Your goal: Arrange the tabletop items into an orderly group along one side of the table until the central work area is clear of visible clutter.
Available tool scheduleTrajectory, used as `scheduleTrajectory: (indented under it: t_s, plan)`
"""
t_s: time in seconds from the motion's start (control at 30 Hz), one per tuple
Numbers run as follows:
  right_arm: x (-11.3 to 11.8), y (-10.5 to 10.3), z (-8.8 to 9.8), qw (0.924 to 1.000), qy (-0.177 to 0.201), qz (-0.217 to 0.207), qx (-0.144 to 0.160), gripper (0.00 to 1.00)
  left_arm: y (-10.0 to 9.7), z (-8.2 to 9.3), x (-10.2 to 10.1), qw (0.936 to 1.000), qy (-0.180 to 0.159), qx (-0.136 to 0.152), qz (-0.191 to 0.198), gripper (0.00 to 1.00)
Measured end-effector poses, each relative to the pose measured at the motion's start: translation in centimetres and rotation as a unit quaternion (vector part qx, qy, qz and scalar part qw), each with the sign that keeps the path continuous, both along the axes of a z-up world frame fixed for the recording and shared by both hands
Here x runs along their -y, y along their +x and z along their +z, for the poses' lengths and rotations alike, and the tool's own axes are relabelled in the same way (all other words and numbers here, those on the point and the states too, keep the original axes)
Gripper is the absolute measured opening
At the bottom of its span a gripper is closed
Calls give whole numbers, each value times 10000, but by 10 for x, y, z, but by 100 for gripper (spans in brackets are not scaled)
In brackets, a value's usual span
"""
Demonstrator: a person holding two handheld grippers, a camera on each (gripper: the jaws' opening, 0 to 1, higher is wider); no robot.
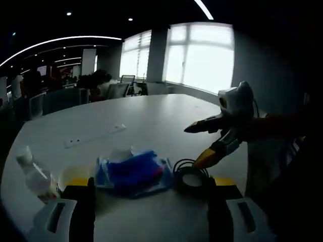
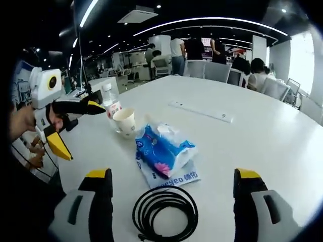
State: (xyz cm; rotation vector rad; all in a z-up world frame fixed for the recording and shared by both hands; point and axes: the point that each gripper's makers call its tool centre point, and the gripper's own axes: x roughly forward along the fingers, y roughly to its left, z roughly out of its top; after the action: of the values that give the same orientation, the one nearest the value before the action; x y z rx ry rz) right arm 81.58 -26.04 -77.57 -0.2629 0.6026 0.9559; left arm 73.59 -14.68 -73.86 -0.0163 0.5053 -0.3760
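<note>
A blue tissue pack (image 1: 132, 171) (image 2: 164, 150) lies on the white table (image 1: 151, 116) (image 2: 262, 146). A black cable coil (image 1: 191, 174) (image 2: 164, 212) rests beside it, a paper cup (image 1: 73, 176) (image 2: 124, 122) and a clear water bottle (image 1: 35, 174) (image 2: 111, 105) on its other side. My left gripper (image 1: 151, 180) (image 2: 86, 132) is open, its jaws standing wide either side of the pack and coil. My right gripper (image 2: 172, 176) (image 1: 192, 147) is open too, facing the same cluster from the opposite side, the coil lying between its jaws.
A flat white power strip (image 1: 96, 136) (image 2: 202, 111) lies farther out on the table. Office chairs (image 2: 217, 70) and several people (image 2: 189, 50) stand beyond the table's far edge. Bright windows (image 1: 202, 55) face the left gripper view.
</note>
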Motion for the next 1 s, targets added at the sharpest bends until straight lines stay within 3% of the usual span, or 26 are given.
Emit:
scheduleTrajectory:
  t_s: [0.27, 0.4, 0.53, 0.63, 0.77, 1.0]
  plan:
    - [-7, 5, -5, 10000, 11, -74, -65, 85, 16, -8, -6, 9979, -364, -37, 526, 63]
    - [-11, 5, -9, 9998, 13, -117, -145, 77, 25, -19, -19, 9968, -140, -78, 782, 57]
    - [-15, 5, -15, 9997, 17, -137, -211, 72, 35, -26, -25, 9953, -134, -121, 951, 50]
    - [-18, 7, -19, 9994, 68, -167, -304, 67, 39, -34, -34, 9936, 136, -124, 1112, 44]
    - [-20, 10, -28, 9987, 125, -224, -442, 60, 45, -38, -35, 9930, 86, -219, 1159, 38]
    - [-26, 17, -39, 9994, -7, -111, -324, 41, 58, -51, -42, 9897, 177, -303, 1388, 31]
